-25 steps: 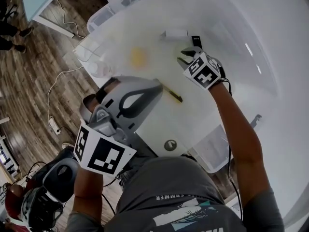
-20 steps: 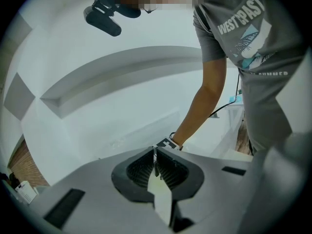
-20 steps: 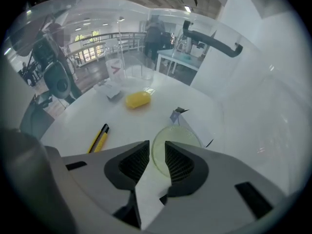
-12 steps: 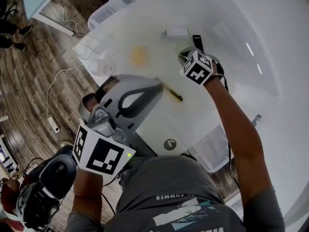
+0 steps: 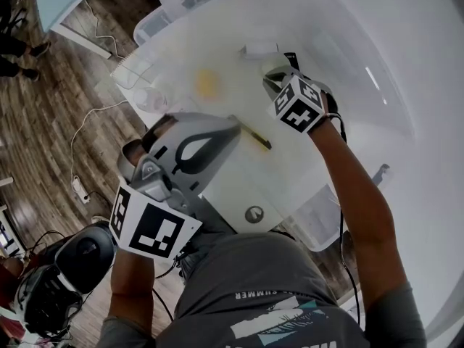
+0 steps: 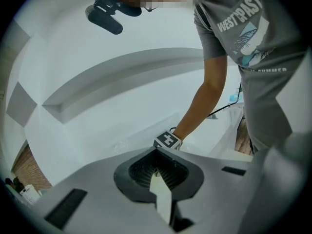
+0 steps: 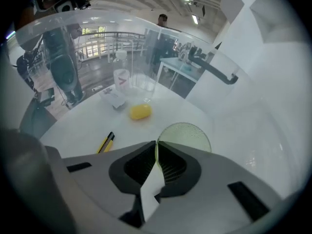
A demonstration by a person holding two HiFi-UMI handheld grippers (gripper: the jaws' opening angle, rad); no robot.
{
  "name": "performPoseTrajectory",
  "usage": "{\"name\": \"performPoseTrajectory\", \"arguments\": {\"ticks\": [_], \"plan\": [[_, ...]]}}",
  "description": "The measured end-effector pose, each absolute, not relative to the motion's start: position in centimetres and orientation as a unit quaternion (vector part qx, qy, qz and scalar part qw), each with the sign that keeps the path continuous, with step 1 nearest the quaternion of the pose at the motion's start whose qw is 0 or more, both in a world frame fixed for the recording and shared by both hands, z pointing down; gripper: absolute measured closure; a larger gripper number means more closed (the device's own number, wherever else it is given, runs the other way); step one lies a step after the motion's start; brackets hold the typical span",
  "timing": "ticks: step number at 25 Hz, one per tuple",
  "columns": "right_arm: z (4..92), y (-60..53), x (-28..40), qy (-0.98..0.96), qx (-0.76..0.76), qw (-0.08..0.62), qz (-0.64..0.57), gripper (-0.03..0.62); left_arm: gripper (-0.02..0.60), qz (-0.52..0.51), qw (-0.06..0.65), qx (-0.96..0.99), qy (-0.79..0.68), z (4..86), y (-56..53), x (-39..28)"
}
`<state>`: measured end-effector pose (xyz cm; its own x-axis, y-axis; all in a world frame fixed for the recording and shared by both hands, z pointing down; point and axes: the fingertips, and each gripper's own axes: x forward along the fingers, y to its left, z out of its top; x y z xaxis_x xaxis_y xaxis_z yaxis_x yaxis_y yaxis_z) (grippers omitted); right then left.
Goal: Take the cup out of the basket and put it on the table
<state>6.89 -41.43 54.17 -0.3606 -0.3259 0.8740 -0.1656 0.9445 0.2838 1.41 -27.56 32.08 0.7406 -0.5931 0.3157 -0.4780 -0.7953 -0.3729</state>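
As its jaws just closed, right claw (image 7: 156, 144) pinches the cup (image 7: 187, 134) by its rim

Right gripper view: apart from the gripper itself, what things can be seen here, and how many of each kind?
Green-tinted cup: 1
Clear plastic bottle: 1
Clear basket: 1
Small white box: 1
Yellow oval object: 1
Yellow-and-black utility knife: 1
Total: 6

Head view: from above, steeply down onto worktop (image 5: 235, 183). Gripper views: close, low along own jaws; right faces left across worktop, left faces right. Shared: worktop.
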Motion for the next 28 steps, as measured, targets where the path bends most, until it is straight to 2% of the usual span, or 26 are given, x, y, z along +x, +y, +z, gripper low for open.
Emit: {"name": "performPoseTrajectory", "arguments": {"ticks": [28], "plan": [[31.8,-27.4,1.8,-0.883,0.205,0.372,-0.198,0.563,0.572,-0.236,0.148,-0.904,0.324,31.4,-20.8,-1.7]]}}
